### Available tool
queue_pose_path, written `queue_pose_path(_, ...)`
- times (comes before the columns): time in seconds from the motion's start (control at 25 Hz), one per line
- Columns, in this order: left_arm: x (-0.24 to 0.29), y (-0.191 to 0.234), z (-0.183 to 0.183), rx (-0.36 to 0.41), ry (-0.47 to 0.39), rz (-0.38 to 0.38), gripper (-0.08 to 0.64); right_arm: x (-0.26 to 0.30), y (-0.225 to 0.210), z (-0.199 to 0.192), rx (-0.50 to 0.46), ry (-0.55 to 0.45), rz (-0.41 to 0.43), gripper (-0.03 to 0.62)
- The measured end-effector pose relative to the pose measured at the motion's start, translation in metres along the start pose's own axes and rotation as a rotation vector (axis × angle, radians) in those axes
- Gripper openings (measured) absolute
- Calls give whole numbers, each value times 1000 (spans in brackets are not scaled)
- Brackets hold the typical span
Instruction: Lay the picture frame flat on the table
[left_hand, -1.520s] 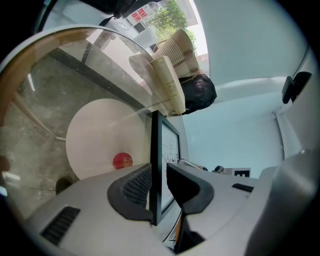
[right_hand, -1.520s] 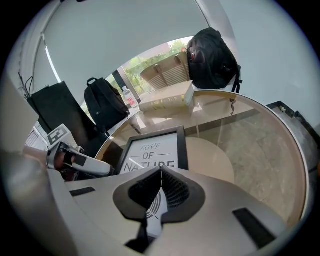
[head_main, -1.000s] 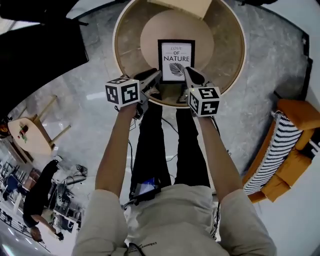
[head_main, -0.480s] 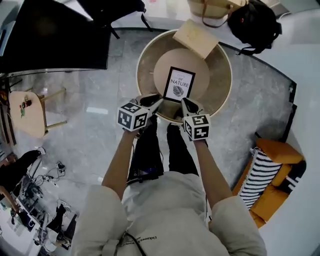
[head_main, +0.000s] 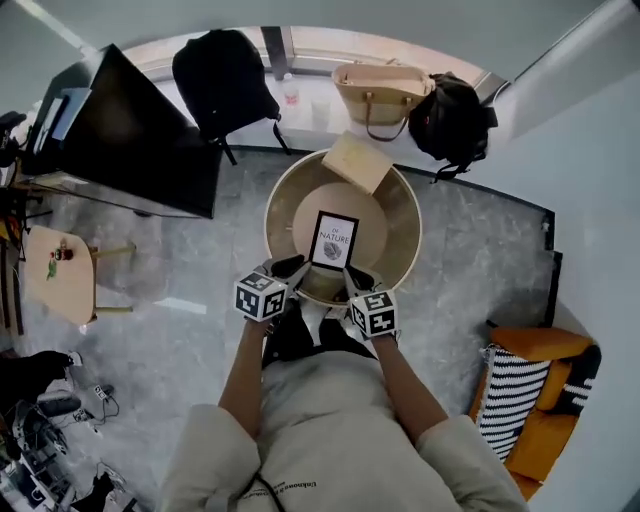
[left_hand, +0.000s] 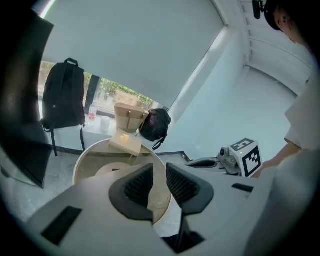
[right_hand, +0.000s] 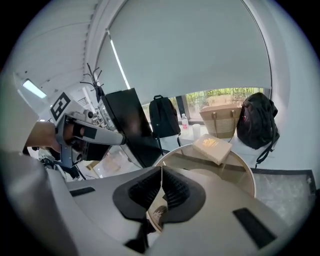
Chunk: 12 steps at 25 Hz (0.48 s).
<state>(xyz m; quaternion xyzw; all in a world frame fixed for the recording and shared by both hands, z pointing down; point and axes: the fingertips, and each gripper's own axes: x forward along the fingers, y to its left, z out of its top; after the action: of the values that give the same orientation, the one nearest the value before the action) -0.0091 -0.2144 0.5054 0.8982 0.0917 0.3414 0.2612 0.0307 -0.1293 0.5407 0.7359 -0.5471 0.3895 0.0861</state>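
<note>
The black picture frame (head_main: 333, 240), with a white print that reads NATURE over a leaf, is on the round glass table (head_main: 277, 205), its face turned up toward the head view. My right gripper (head_main: 352, 278) is at the frame's near right corner. In the right gripper view my right gripper (right_hand: 161, 187) is shut on the frame's thin edge (right_hand: 158, 214). My left gripper (head_main: 296, 264) is by the near left corner, and in its own view my left gripper (left_hand: 159, 182) is open with nothing in the gap. I cannot tell how far the frame is tilted.
A beige box (head_main: 357, 160) lies on the table's far rim. Behind it are a black backpack (head_main: 222, 85), a tan handbag (head_main: 378, 92) and a black bag (head_main: 452, 118). A dark screen (head_main: 140, 140) stands left, and an orange sofa (head_main: 545, 385) right.
The head view has pulled far back, so the table and frame look much smaller. Both grippers stay at the frame's near corners.
</note>
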Motion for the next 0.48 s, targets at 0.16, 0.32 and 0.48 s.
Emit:
queue_pose_path(0.16, -4, -9, 16, 68, -24, 19, 92, -13, 0, 8, -36, -39, 8, 35)
queue_pose_path(0.32, -11, -18, 11, 85, -14, 68, 92, -28, 5, 0, -30, -33, 25, 35)
queue_pose_path(0.48, -14, -28, 12, 68, -39, 76, 75, -34, 10, 7, -42, -54, 42, 35)
